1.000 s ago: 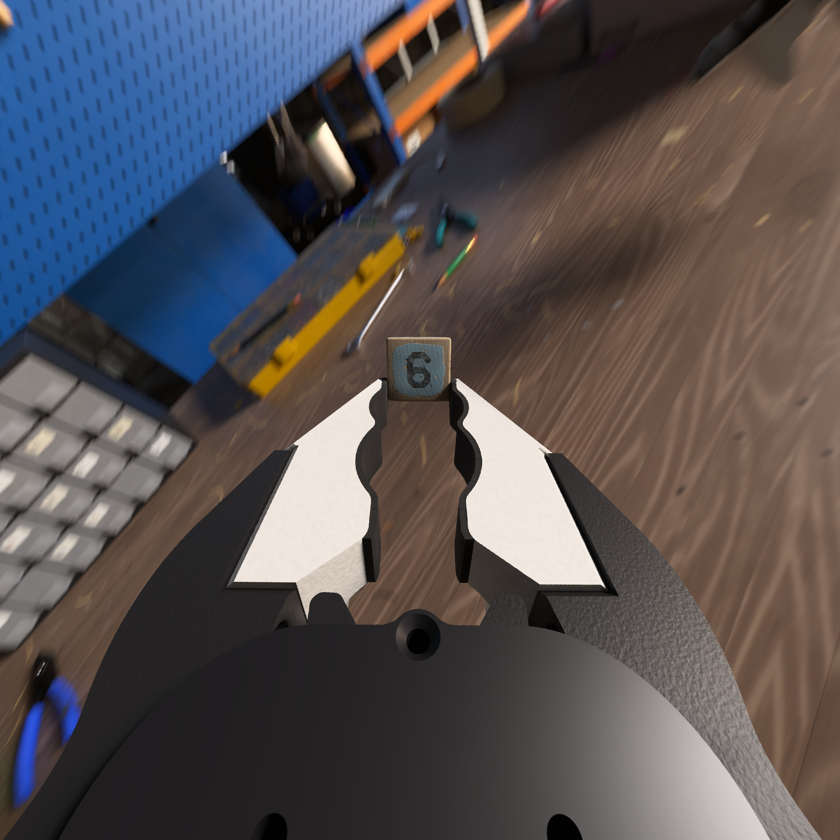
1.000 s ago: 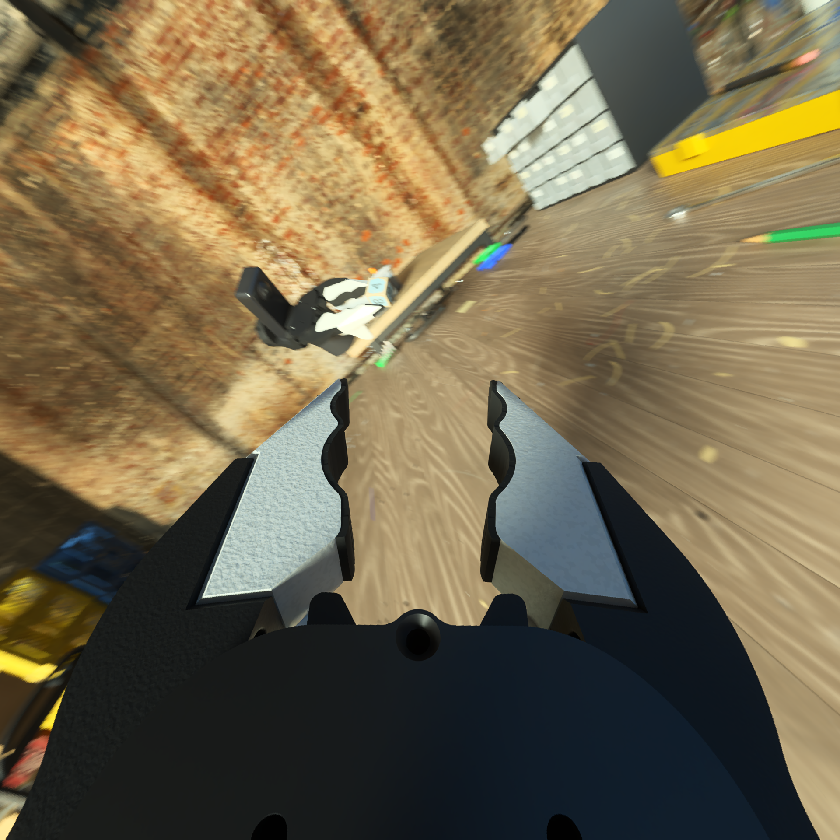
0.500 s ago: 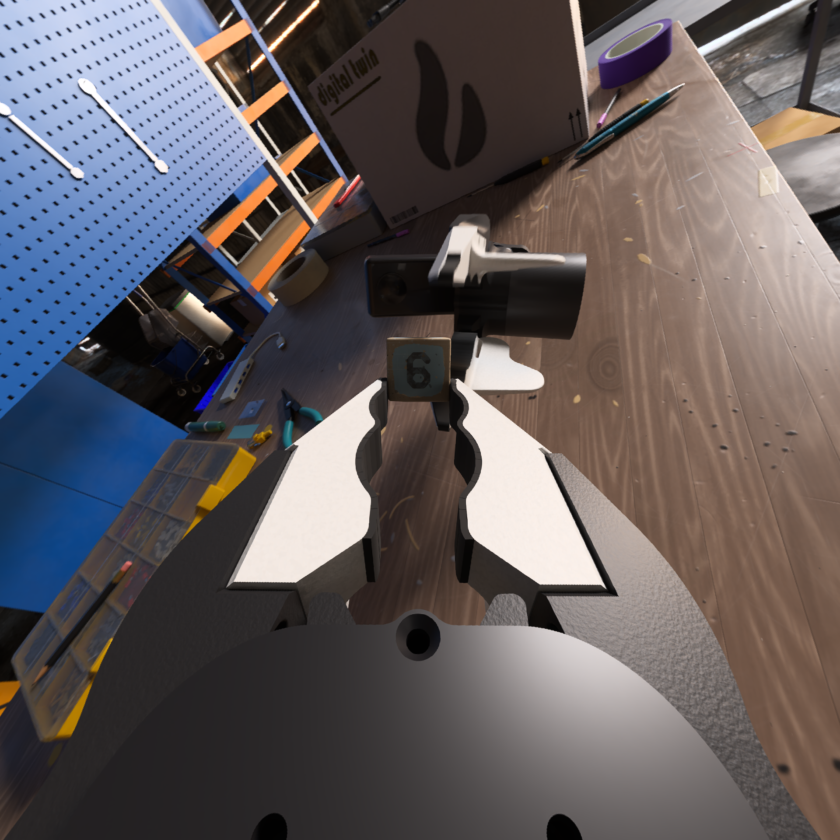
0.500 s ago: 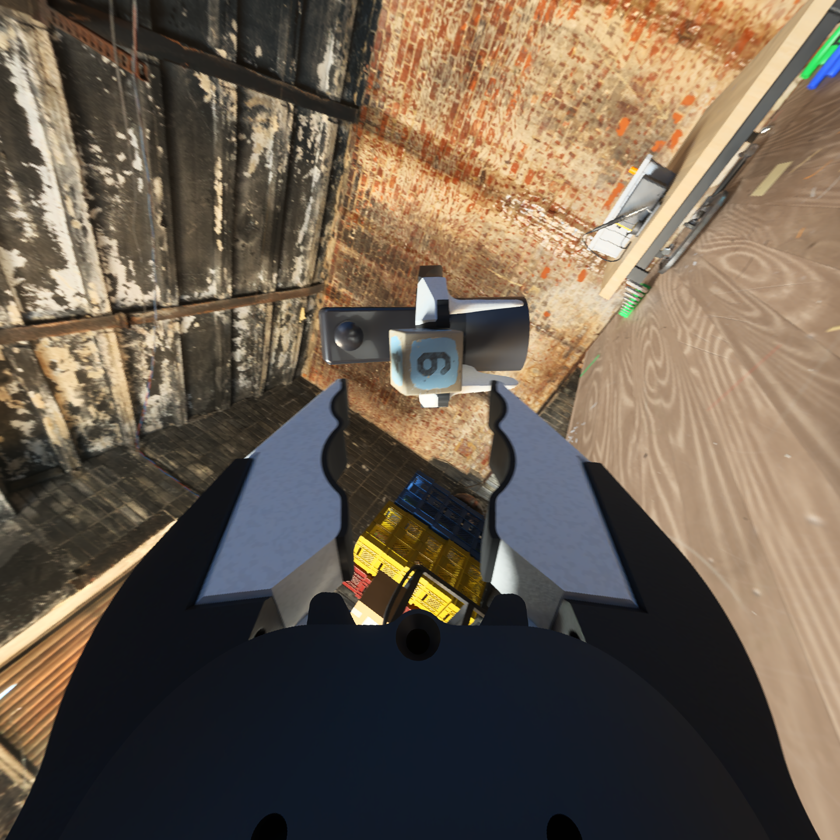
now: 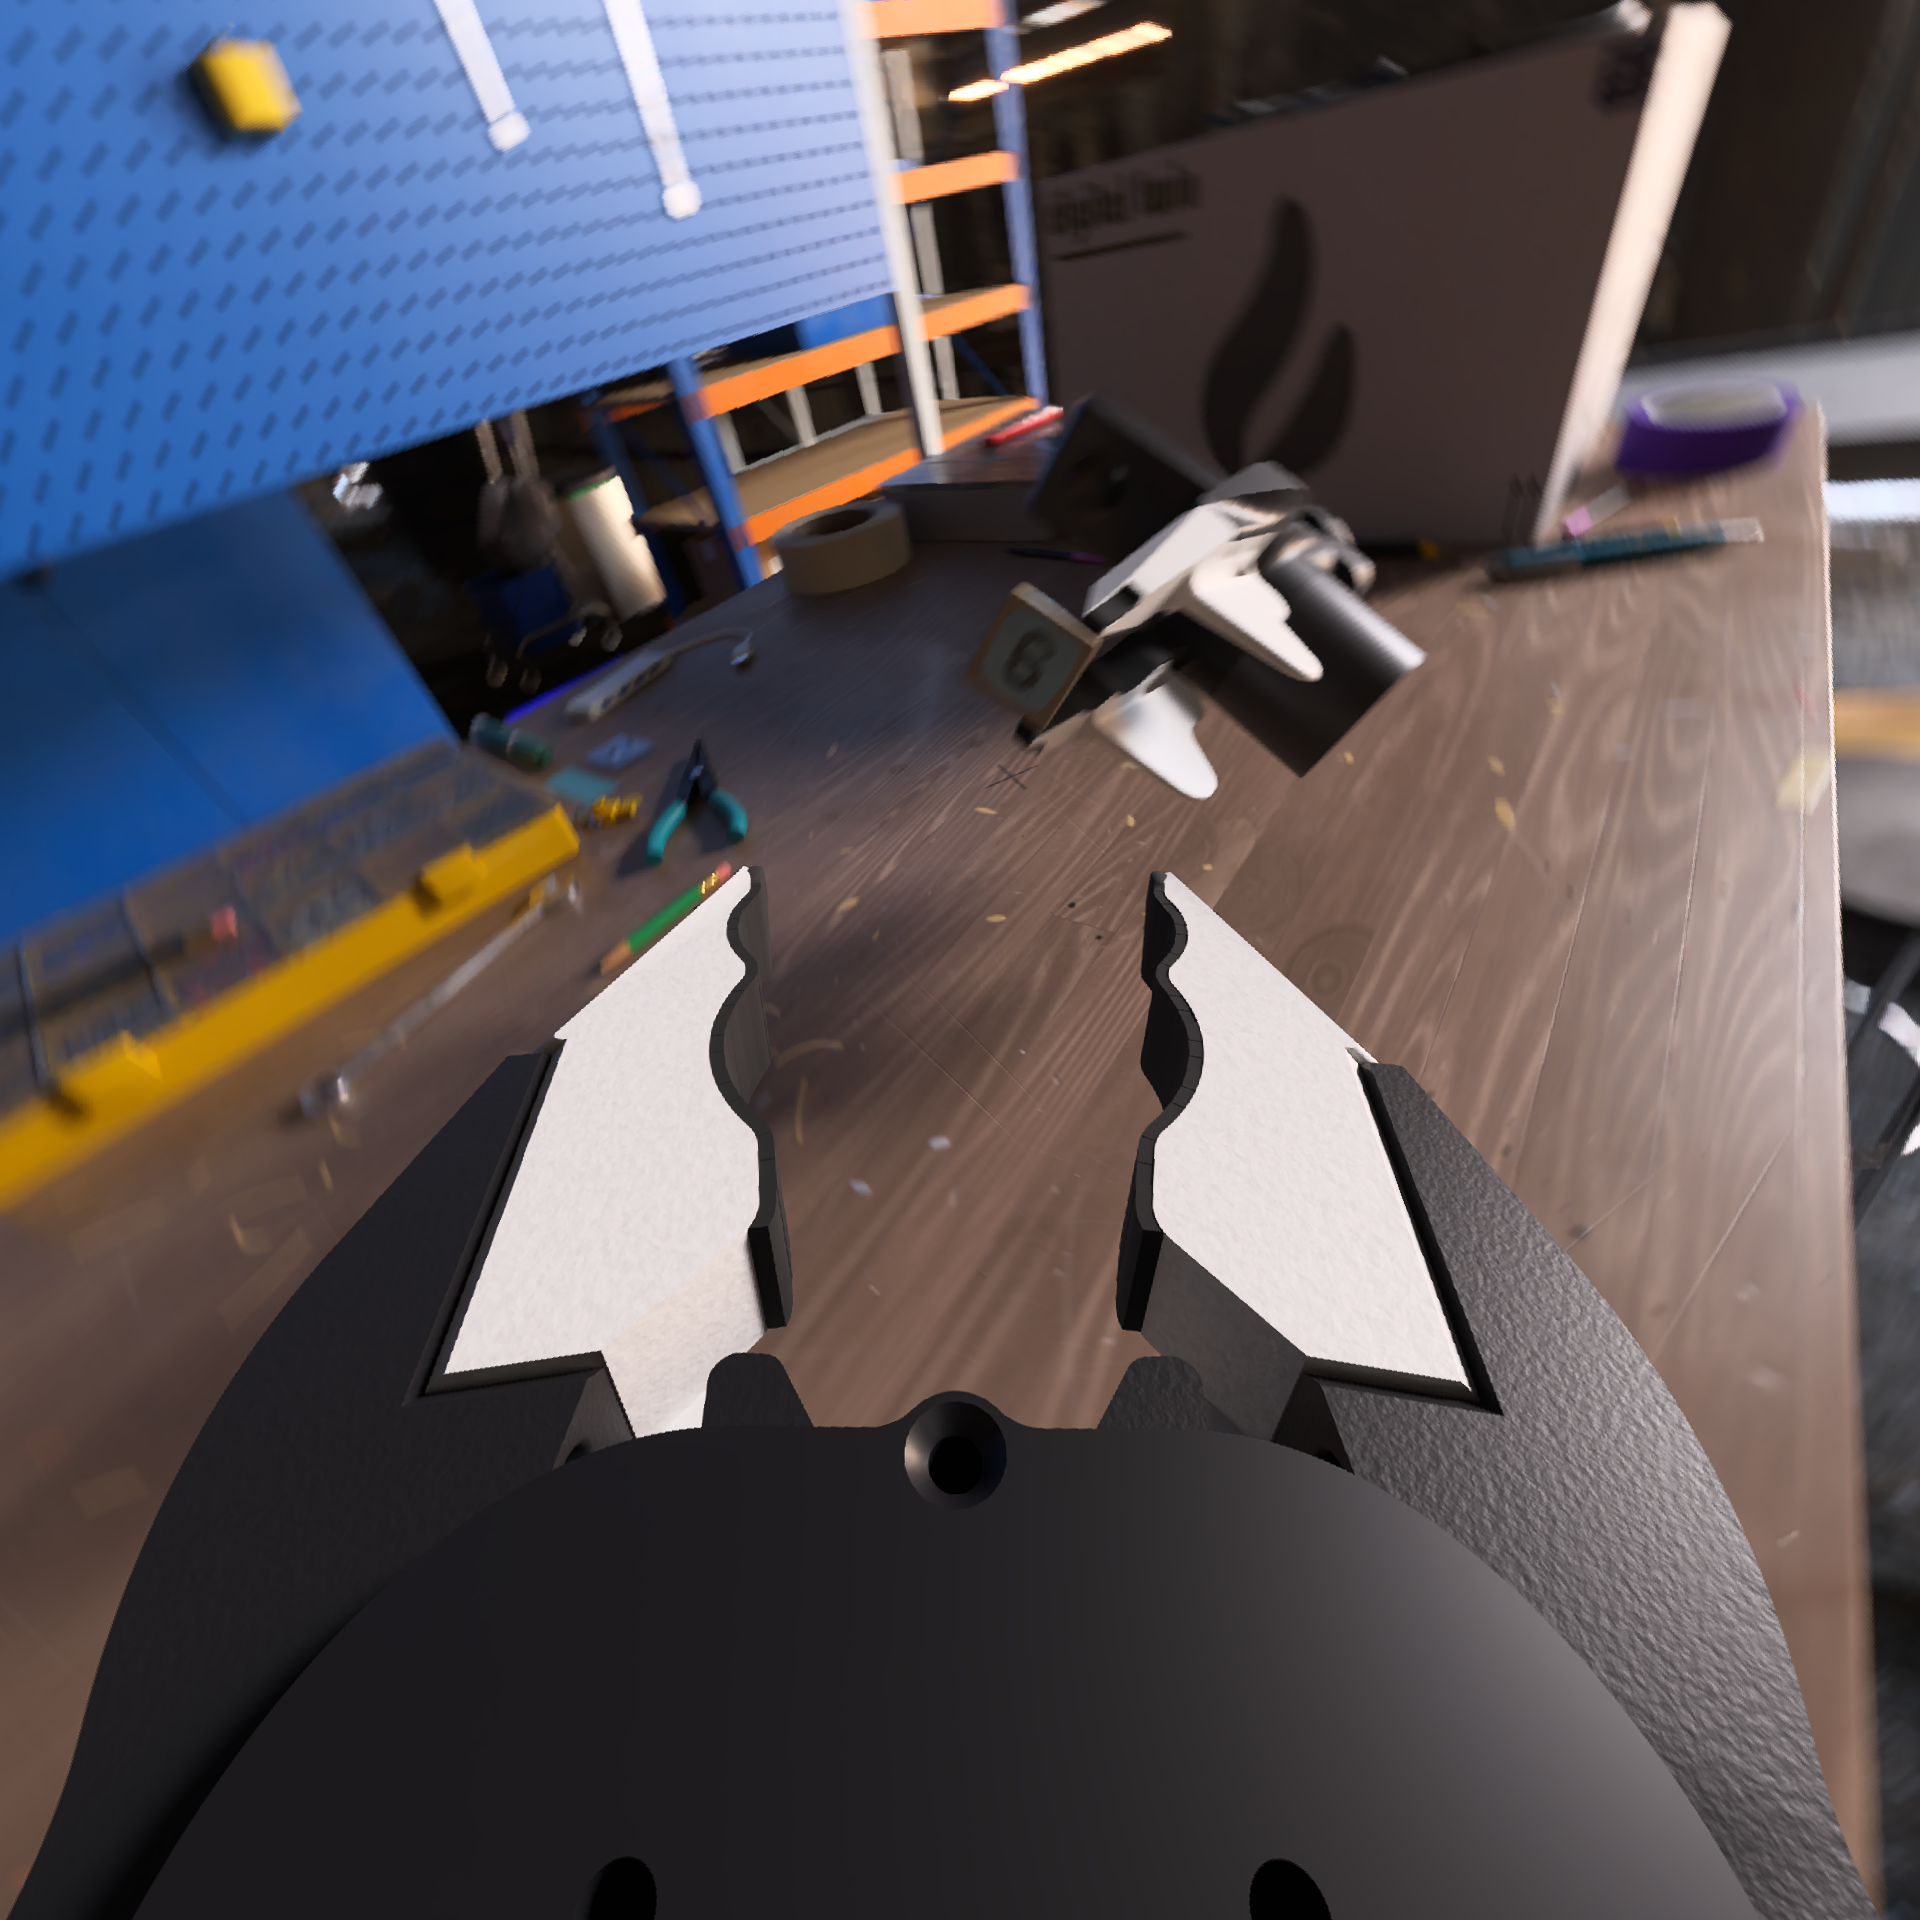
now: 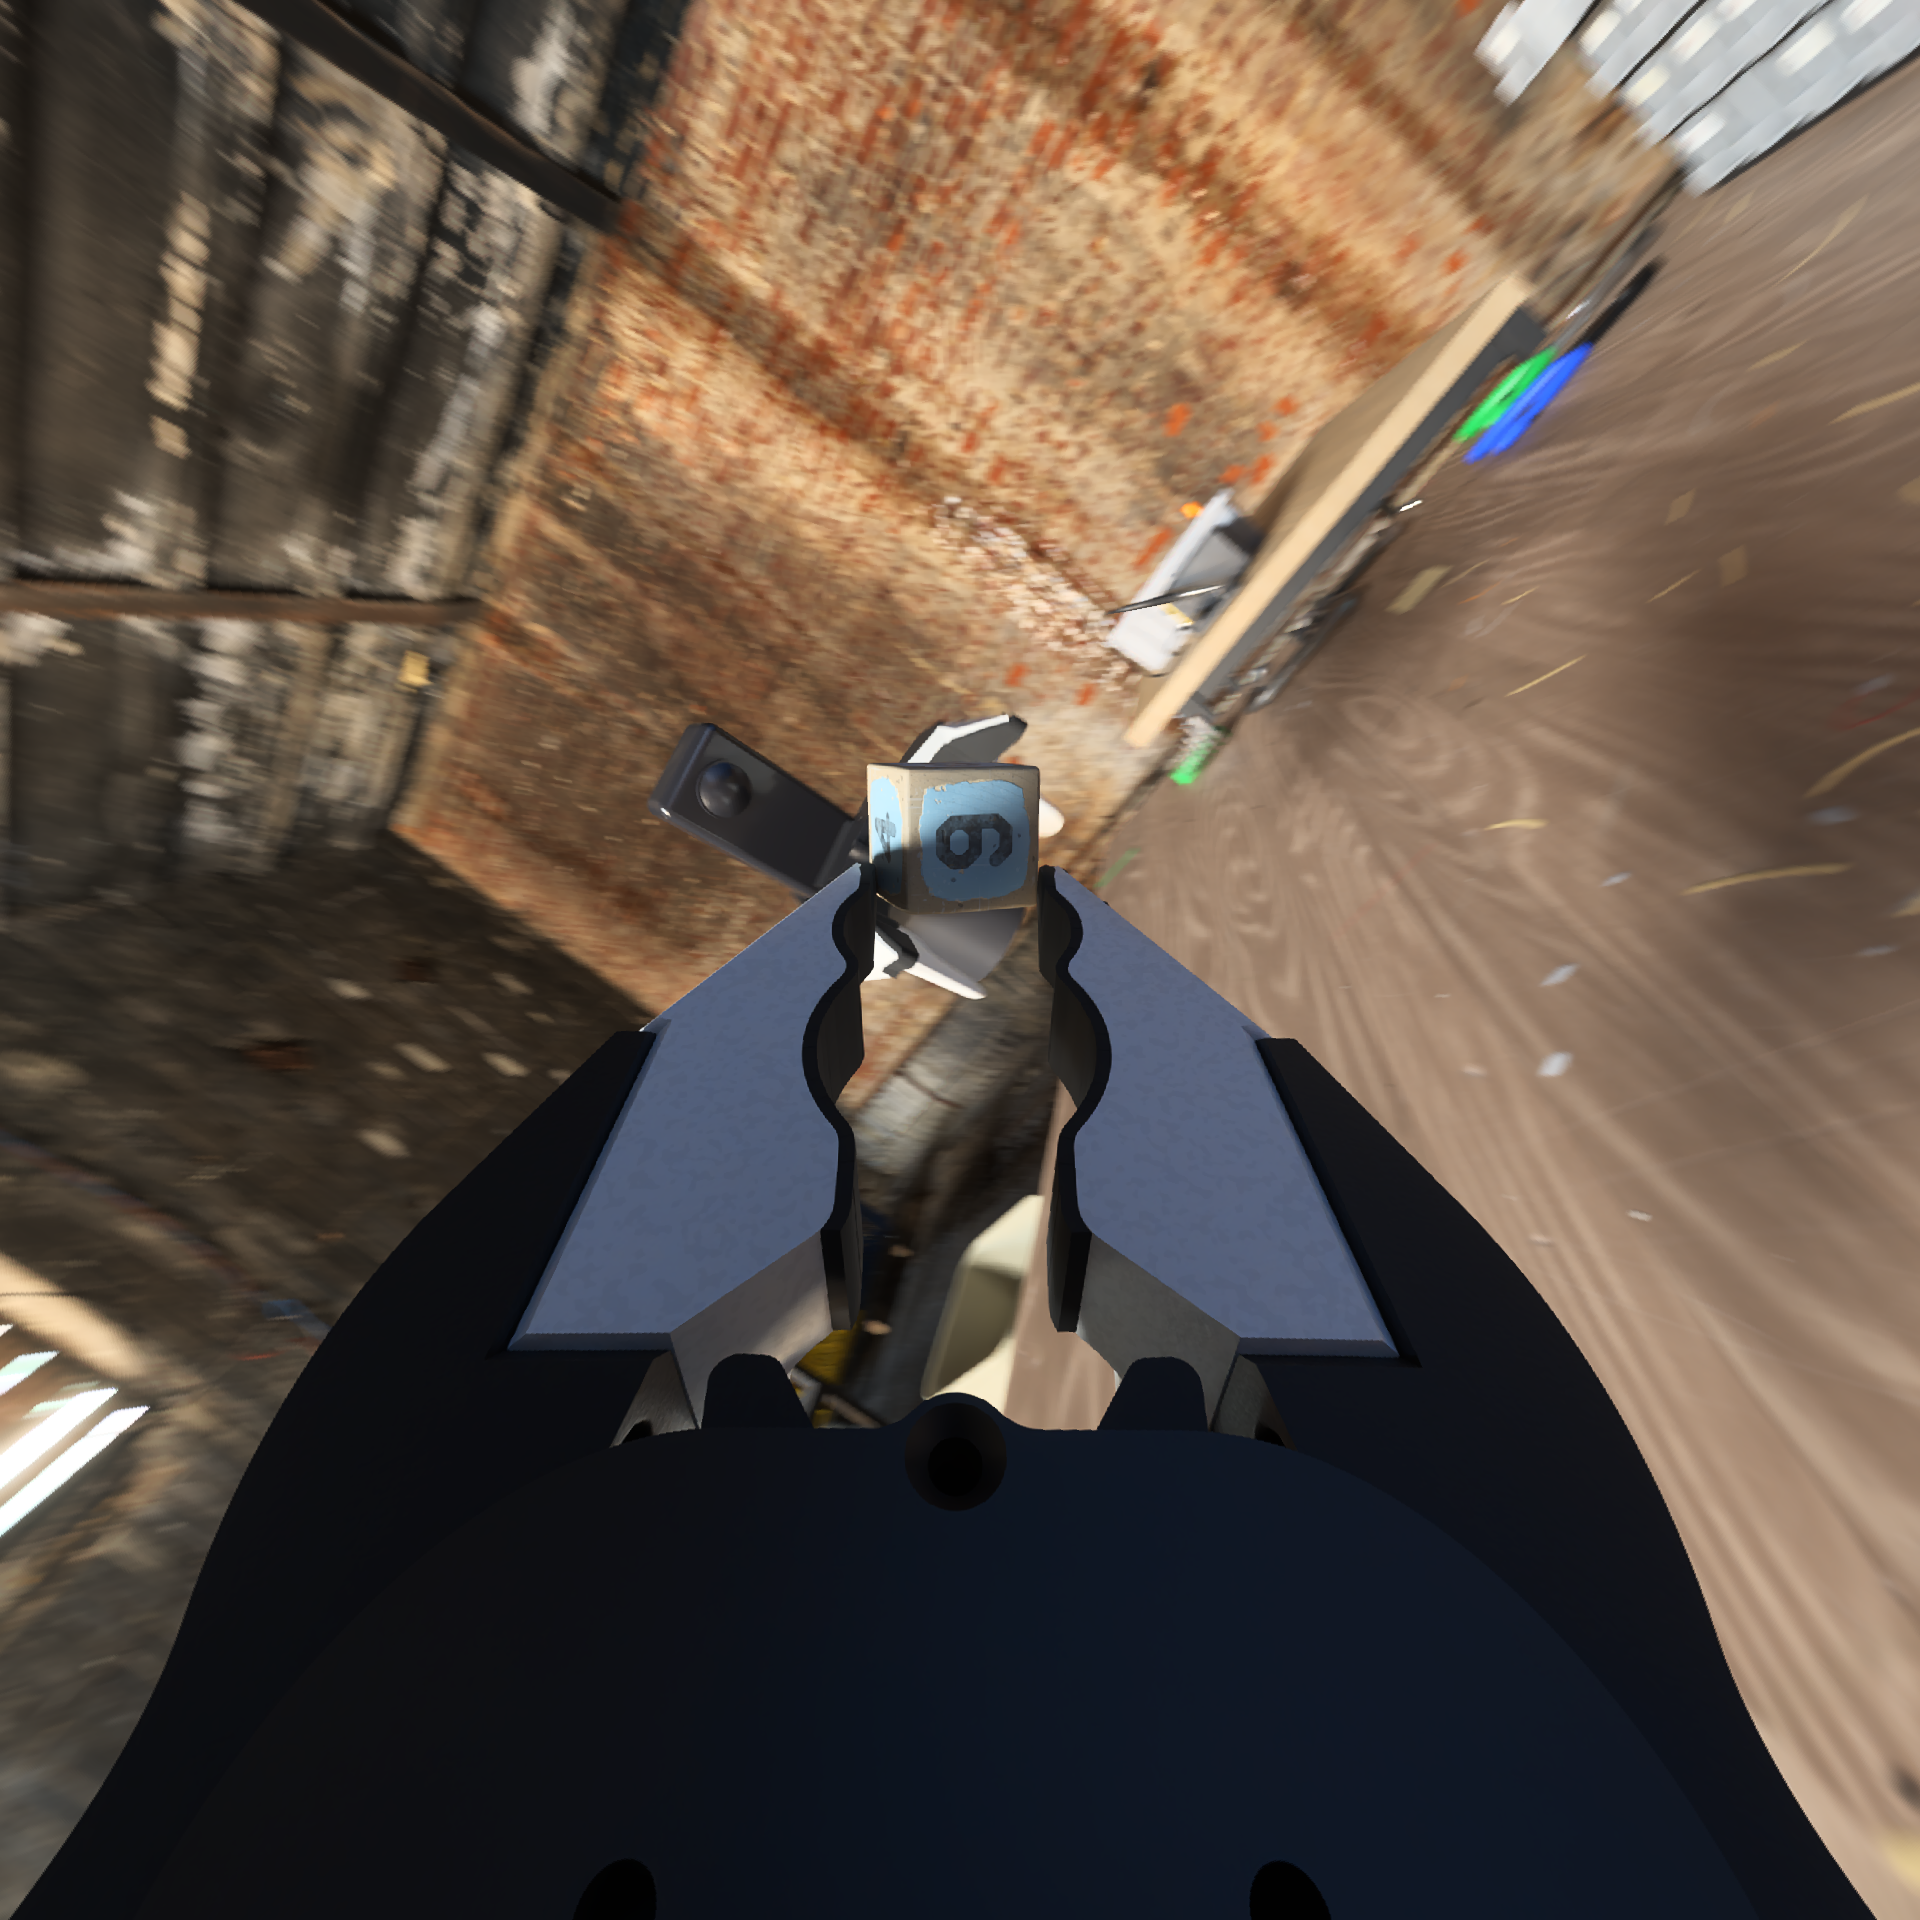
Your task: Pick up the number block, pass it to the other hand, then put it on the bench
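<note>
The number block [image 6: 956, 842] is a small wooden cube with blue faces. My right gripper [image 6: 951, 878] is shut on it at the fingertips and holds it in the air beside the wooden bench [image 6: 1558, 935]. In the left wrist view my left gripper [image 5: 951, 883] is open and empty above the bench [image 5: 1455, 987]. Farther off in that view the right gripper [image 5: 1070, 675] holds the block [image 5: 1029, 660] above the bench top. The left gripper's fingers [image 6: 961, 738] show just behind the block in the right wrist view.
A cardboard box [image 5: 1351, 312] stands at the far end, with a purple tape roll [image 5: 1704, 426] and pens [image 5: 1621, 545] beside it. A tan tape roll [image 5: 842, 535], teal pliers [image 5: 696, 805], a green pencil [image 5: 665, 920] and a yellow organiser case [image 5: 260, 987] lie to the left, below a blue pegboard [image 5: 416, 208].
My left gripper has opened, let go of the block and drawn back from it. My right gripper has shut on the block and now carries it.
</note>
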Robot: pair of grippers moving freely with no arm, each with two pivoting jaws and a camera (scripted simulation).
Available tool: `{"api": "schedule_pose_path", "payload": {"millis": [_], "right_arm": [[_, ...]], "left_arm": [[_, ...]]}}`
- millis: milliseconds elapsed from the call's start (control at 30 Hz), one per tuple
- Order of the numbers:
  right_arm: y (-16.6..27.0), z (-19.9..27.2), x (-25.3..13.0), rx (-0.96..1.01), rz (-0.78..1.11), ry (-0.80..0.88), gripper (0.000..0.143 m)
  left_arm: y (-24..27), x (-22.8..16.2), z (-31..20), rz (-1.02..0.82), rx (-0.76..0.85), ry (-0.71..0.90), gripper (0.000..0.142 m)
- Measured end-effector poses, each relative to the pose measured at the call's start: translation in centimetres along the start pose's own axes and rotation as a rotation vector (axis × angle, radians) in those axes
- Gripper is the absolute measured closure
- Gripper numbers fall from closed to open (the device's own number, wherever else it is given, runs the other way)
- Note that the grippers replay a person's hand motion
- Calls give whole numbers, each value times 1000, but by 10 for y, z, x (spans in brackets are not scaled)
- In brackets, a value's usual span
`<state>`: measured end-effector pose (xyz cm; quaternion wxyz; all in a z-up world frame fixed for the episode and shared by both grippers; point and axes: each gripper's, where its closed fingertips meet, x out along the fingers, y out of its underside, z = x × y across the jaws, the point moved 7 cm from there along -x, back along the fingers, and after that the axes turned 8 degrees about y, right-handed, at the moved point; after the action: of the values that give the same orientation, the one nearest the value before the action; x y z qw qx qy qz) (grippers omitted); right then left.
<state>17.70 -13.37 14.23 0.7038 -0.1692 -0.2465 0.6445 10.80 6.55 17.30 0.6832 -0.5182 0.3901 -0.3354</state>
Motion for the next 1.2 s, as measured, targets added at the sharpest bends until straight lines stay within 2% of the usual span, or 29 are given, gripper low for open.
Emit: {"api": "schedule_pose_path", "payload": {"millis": [100,167,233,367,433,533,700,933,1067,1133,1200], "right_arm": [[-15,17,-23,-155,-13,138,112],[-32,32,-48,-304,-24,263,112],[-53,45,-84,-481,-13,488,112],[-90,37,-161,-747,302,1070,112],[-105,13,-190,-753,468,1246,112],[-125,-32,-211,-611,688,1260,112],[-124,-81,-203,-520,1029,1223,112],[-109,-104,-187,-421,1242,1172,112],[-107,-97,-188,-431,1194,1173,112],[-111,-80,-194,-456,1066,1209,85],[-114,-52,-199,-558,827,1259,75]], "left_arm": [[19,-13,-4,-18,-219,-123,73],[35,-17,-9,1,-247,-175,75],[48,-19,-13,53,-226,-201,76],[52,-16,-14,96,-178,-206,76],[51,-11,-15,103,-164,-183,77],[53,-6,-19,136,-124,-180,83],[54,-5,-23,151,-94,-163,93],[58,-12,-17,159,-144,-179,91],[56,-15,-14,150,-158,-195,90],[57,-15,-13,160,-160,-206,90],[57,-16,-12,171,-150,-230,90]]}}
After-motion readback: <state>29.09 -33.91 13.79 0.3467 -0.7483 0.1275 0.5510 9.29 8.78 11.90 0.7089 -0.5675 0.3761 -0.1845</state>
